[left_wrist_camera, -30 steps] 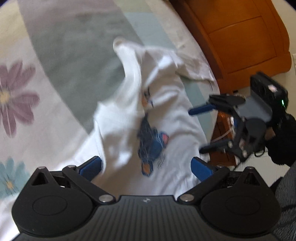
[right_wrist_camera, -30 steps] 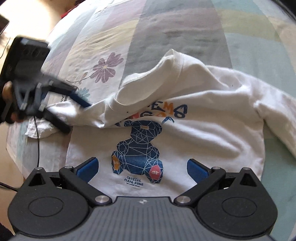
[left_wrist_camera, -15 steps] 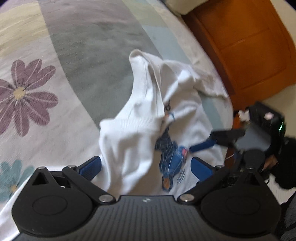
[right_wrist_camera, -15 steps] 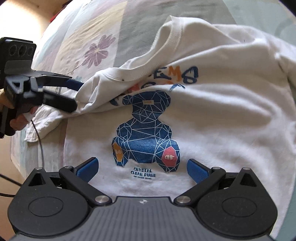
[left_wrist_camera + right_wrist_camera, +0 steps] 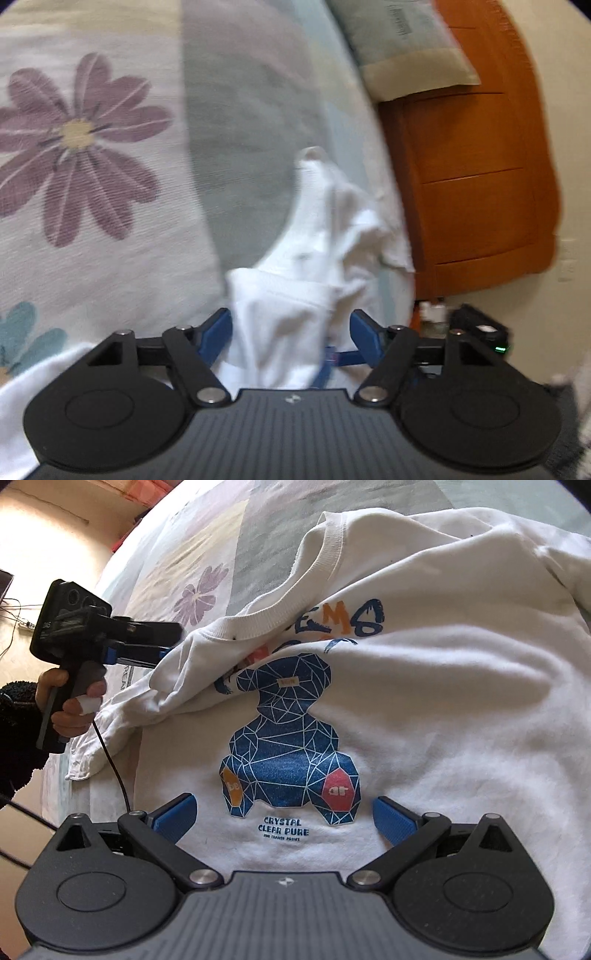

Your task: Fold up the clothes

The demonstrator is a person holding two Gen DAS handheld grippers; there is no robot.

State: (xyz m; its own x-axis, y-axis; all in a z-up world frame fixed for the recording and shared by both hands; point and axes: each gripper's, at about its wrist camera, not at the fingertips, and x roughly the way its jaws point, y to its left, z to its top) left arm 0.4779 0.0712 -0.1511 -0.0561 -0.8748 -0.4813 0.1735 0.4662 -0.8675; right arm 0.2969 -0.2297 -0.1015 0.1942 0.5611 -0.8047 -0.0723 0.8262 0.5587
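A white sweatshirt (image 5: 443,701) with a blue bear print (image 5: 288,746) lies face up on the bed, its ribbed collar (image 5: 332,546) toward the far side. My left gripper (image 5: 173,642) reaches in from the left at a raised fold of the shoulder. Its jaws are closing with bunched white fabric (image 5: 280,306) between them, and a small gap still shows at the right pad (image 5: 364,334). My right gripper (image 5: 284,816) hovers open over the hem below the print, with nothing between its fingers.
The flowered bedspread (image 5: 74,133) stretches left and far. An orange wooden cabinet (image 5: 480,184) and a pillow (image 5: 406,48) stand beyond the bed's edge. A person's hand (image 5: 70,709) holds the left gripper's handle, and a black cable (image 5: 114,760) hangs from it.
My left gripper has dropped and pushed onto the shoulder fold, and its jaws have narrowed around the fabric. My right gripper has come down closer to the bear print, still open.
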